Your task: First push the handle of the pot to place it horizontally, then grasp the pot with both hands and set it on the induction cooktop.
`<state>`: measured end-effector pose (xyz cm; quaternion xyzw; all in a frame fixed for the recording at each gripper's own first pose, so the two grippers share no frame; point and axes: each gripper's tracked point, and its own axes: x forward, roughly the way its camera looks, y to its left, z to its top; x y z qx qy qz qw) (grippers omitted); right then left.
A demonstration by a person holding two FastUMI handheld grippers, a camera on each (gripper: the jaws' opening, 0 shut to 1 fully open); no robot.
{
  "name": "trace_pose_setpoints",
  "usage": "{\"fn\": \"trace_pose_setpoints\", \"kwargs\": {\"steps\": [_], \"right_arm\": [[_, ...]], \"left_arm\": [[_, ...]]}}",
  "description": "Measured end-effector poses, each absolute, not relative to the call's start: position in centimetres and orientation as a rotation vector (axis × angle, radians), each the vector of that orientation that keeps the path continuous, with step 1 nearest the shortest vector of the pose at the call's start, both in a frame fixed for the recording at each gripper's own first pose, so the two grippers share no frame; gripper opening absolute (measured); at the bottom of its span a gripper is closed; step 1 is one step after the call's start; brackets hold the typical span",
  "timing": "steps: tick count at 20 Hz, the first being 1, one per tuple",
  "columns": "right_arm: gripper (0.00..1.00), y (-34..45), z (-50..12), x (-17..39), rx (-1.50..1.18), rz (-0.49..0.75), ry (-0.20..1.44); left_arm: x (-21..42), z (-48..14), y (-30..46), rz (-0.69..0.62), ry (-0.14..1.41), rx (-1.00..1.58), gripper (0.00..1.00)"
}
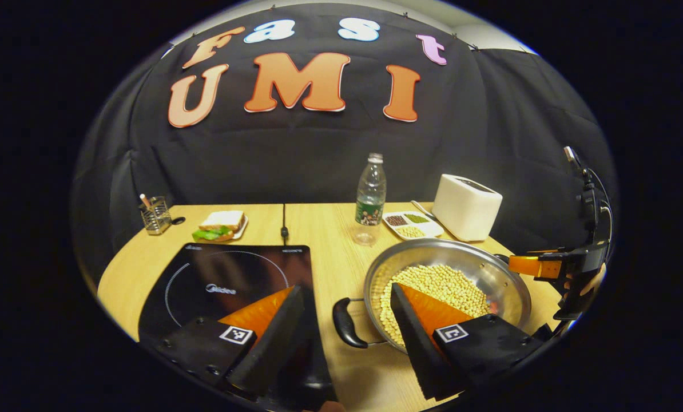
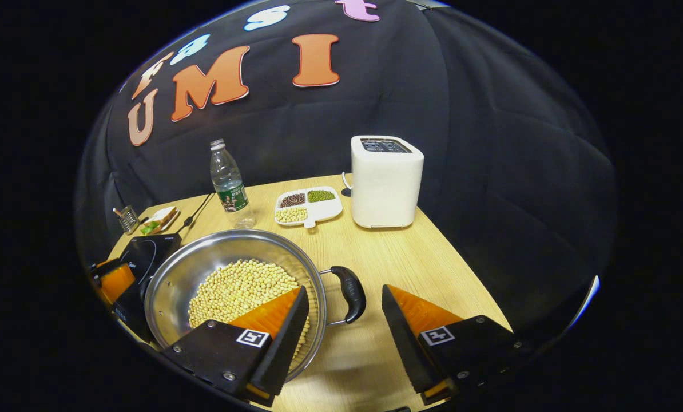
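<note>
**Handles between both sets of jaws**

I see the pot [image 2: 233, 286] of beans on the table [image 2: 427, 252], just right of the cooktop [image 1: 227, 280]. Both grippers are spread wide (holding nothing): left gripper [image 1: 347, 320] straddles the left handle [image 1: 344, 323], right gripper [image 2: 344, 317] the right handle [image 2: 350, 292].

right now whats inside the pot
The pot holds a heap of pale dried beans over most of its floor, with bare steel wall around it. The right gripper's finger hides the near beans, and the floor beneath them is covered.

Pot [image 1: 490, 274] right of cooktop [image 1: 227, 280], bottle [image 1: 370, 200], toaster [image 1: 466, 206] behind
</note>
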<state>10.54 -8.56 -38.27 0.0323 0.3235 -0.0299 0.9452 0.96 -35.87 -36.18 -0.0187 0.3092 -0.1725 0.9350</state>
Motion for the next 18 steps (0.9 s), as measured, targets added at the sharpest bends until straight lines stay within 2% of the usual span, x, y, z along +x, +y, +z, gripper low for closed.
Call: {"fn": "trace_pose_setpoints", "kwargs": {"steps": [8, 11, 13, 15, 16, 17, 18], "right_arm": [[0.83, -8.3, -40.4, 12.2, 0.054, -0.042, 0.698], [0.83, -8.2, -41.5, 12.5, 0.048, -0.03, 0.724], [0.82, -8.0, -42.1, 12.8, 0.055, -0.028, 0.742], [0.77, -7.6, -42.2, 13.0, 0.073, -0.018, 0.749], [0.7, -7.6, -42.1, 13.1, 0.076, -0.02, 0.741], [0.69, -7.5, -42.2, 13.1, 0.074, -0.018, 0.746], [0.64, -7.5, -42.2, 13.0, 0.075, -0.016, 0.746]], "left_arm": [[0.3, -41.5, -37.9, -0.343, 0.842, -0.111, 0.99], [0.8, -41.7, -38.0, -0.344, 0.855, -0.099, 0.96], [1.2, -42.1, -38.1, -0.347, 0.86, -0.078, 0.99], [1.4, -42.5, -37.7, -0.328, 0.864, -0.053, 0.99], [1.5, -42.5, -37.5, -0.326, 0.862, -0.048, 0.92], [1.4, -42.7, -37.3, -0.315, 0.867, -0.039, 0.87], [1.6, -42.7, -37.2, -0.308, 0.867, -0.034, 0.75]]}}
